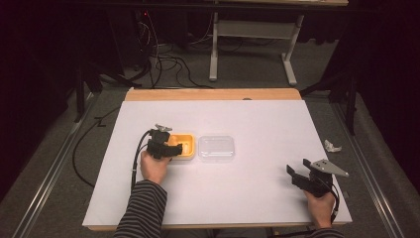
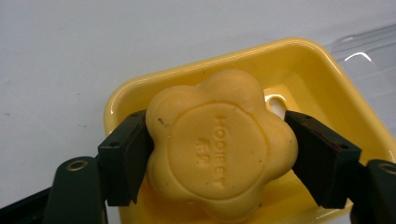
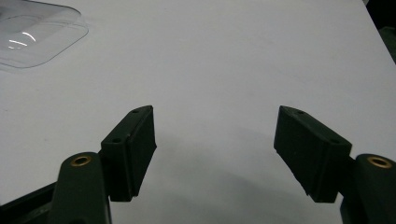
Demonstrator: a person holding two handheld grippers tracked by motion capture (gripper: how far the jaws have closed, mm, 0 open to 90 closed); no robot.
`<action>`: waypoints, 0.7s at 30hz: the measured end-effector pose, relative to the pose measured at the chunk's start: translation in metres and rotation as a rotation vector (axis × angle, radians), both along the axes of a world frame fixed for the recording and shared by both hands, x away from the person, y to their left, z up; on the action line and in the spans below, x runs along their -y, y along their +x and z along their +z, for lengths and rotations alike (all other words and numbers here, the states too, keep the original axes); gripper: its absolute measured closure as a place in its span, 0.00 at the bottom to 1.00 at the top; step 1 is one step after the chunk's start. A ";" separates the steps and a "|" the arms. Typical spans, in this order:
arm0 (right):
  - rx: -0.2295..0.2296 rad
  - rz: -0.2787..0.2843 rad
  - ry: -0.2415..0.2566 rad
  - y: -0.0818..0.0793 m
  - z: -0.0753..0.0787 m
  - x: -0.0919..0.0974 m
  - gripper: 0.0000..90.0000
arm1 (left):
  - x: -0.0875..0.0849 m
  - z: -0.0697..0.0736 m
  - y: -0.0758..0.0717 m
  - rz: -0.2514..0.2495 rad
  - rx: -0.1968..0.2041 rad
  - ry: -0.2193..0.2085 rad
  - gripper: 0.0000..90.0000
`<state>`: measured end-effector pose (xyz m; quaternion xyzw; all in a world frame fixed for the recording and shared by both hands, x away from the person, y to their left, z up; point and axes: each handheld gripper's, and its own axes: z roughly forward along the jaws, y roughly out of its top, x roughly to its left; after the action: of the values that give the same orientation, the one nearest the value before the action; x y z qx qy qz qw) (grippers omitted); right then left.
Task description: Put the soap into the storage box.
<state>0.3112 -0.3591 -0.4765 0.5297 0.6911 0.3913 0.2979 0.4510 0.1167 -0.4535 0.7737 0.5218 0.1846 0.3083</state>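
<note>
A yellow flower-shaped soap bar (image 2: 219, 147) is clamped between the two black fingers (image 2: 123, 158) of the left gripper (image 1: 166, 146), one pad being pressed against each side of the bar. The soap is held over the inside of the yellow soap dish (image 2: 308, 60), whose rim is seen around and behind it; whether its underside is touching the dish floor cannot be told. Raised lettering is seen on the upper face of the bar, and a small slot in the dish floor is visible just behind it. In the high view, the dish (image 1: 187, 148) is placed on the white bench (image 1: 257, 193), and a clear plastic lid (image 1: 216, 148) is laid just beside the dish on its far side from the left gripper, the two lying edge to edge. The left hand (image 1: 154, 167) is wrapped around the gripper body just beside the dish, and a striped sleeve (image 1: 143, 210) is worn on that forearm. The right gripper (image 1: 299, 177) is held well apart from the dish, beyond the lid, near the bench edge, with the right hand (image 1: 322, 206) behind it. Its fingers (image 3: 133, 149) are spread wide with nothing between them, only bare bench surface being seen below. A corner of the clear lid (image 3: 35, 35) is visible far ahead of those fingers.
</note>
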 end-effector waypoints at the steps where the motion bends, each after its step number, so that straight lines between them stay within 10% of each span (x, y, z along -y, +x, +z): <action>1: 0.000 0.000 0.000 0.000 0.000 0.000 0.33 | 0.001 0.000 0.000 -0.001 0.004 0.004 0.30; 21: 0.001 0.000 -0.003 0.000 0.000 0.000 0.33 | -0.007 0.018 -0.013 -0.019 0.100 -0.036 0.28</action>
<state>0.3112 -0.3590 -0.4765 0.5292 0.6916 0.3902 0.2991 0.4380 0.1242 -0.4355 0.7630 0.5014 0.2105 0.3494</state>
